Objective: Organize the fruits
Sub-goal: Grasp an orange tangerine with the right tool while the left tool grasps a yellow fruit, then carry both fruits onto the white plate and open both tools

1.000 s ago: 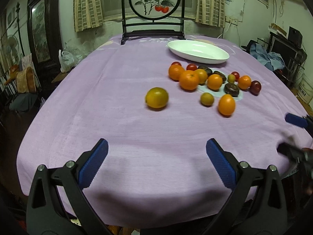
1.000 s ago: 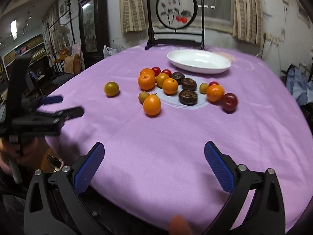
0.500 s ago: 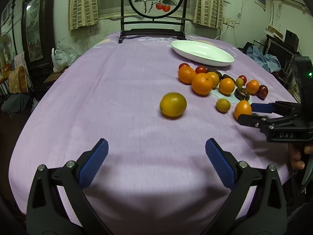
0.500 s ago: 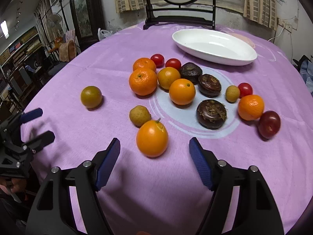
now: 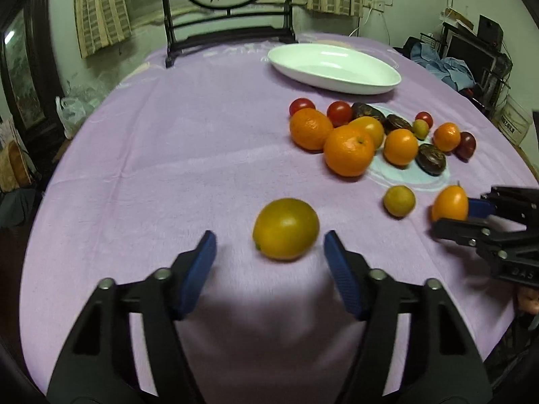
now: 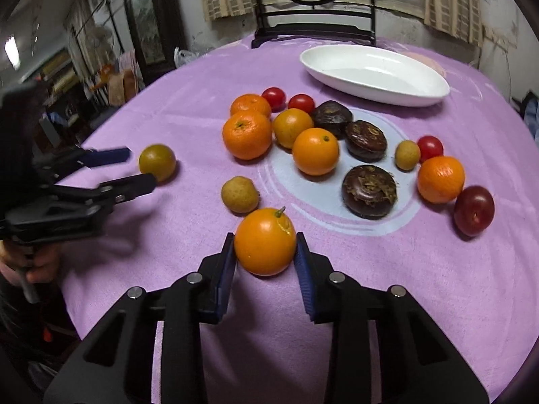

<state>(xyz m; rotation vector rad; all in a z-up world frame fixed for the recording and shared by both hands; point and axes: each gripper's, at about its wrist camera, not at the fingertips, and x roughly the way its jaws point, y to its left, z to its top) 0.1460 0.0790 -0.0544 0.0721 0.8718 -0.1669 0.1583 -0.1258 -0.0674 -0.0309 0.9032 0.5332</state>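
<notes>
While right tool (image 6: 264, 247) clamps orange fruit (image 6: 265, 241), left tool (image 5: 269, 245) gapes around yellow-green fruit (image 5: 285, 229)

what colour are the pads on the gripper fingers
Blue, ribbed pads on black fingers; clearest in the right wrist view.

Right gripper (image 6: 265, 252) jaws apparently closed onto orange (image 6: 265, 241).

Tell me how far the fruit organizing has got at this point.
Barely started. Done: nothing; the white oval dish is empty. In hand: the right gripper has its pads against the stemmed orange fruit, which sits on the purple tablecloth; the left gripper is open just short of the yellow-green citrus. Left: every fruit, including the cluster around the three dark brown fruits.
</notes>
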